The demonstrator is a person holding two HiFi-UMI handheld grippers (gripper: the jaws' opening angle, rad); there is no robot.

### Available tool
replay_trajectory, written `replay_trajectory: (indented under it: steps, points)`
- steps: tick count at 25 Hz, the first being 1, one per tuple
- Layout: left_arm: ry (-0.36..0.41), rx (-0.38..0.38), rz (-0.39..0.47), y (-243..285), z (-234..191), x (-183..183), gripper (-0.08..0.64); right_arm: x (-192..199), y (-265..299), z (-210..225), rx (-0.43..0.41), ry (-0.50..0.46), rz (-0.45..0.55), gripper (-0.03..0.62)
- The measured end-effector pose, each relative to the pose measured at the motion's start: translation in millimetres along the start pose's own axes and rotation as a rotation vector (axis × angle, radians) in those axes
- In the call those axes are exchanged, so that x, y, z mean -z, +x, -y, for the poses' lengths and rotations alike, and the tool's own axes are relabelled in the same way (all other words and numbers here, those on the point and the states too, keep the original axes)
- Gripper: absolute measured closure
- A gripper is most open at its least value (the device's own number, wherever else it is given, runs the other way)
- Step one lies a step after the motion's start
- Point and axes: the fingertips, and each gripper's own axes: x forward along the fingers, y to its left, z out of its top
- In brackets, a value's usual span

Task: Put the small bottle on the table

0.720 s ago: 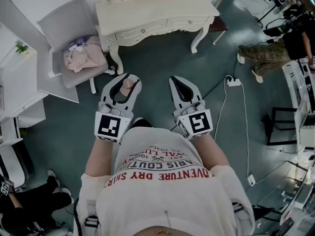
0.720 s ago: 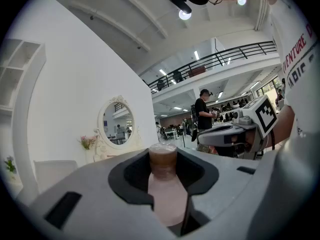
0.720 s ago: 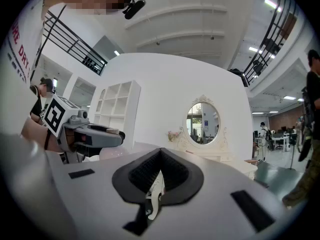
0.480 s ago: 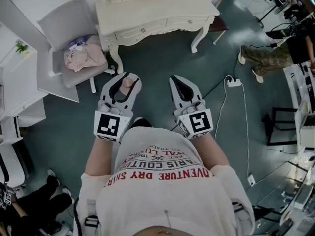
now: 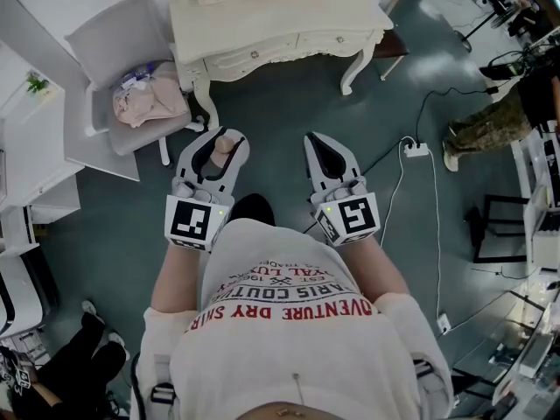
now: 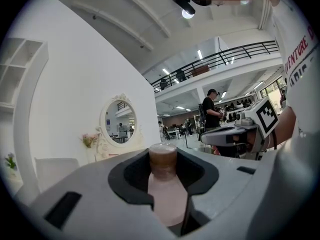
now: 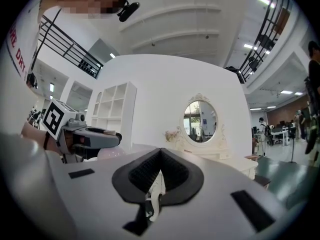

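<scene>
The small bottle point(image 5: 225, 145) is pale pink with a brownish cap and stands upright between the jaws of my left gripper point(image 5: 220, 142), which is shut on it. In the left gripper view the bottle point(image 6: 167, 193) fills the dark hollow of the left gripper point(image 6: 163, 156), cap uppermost. My right gripper point(image 5: 322, 150) hangs beside it, shut and with nothing in it; in its own view the right gripper point(image 7: 159, 159) shows its pads meeting. The cream dressing table point(image 5: 271, 20) stands ahead of both grippers, over the teal floor.
A grey chair point(image 5: 122, 51) with a pink cloth bundle point(image 5: 149, 101) stands left of the table. White shelves point(image 5: 31, 143) are at the far left. A power strip point(image 5: 416, 147) and cables lie on the floor to the right. An oval mirror point(image 7: 200, 119) tops the table.
Both grippers have hardly shifted, and the bottle stays in the left one. A person at the right edge has walked further right.
</scene>
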Motion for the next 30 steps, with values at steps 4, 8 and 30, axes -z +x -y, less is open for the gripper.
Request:
replay_trajectory:
  steps: [4,8,30]
  points:
    - [-0.006,-0.010,-0.004,16,-12,5,0.423,6,15,14,0.010,0.018,-0.009,0.594]
    - [-0.015,-0.013,-0.011,42,-34,10,0.423,11,44,27,0.006,0.025,-0.017,0.594]
    - [-0.023,0.086,-0.019,293,-254,19,0.423,13,339,174,0.084,0.035,-0.059,0.594]
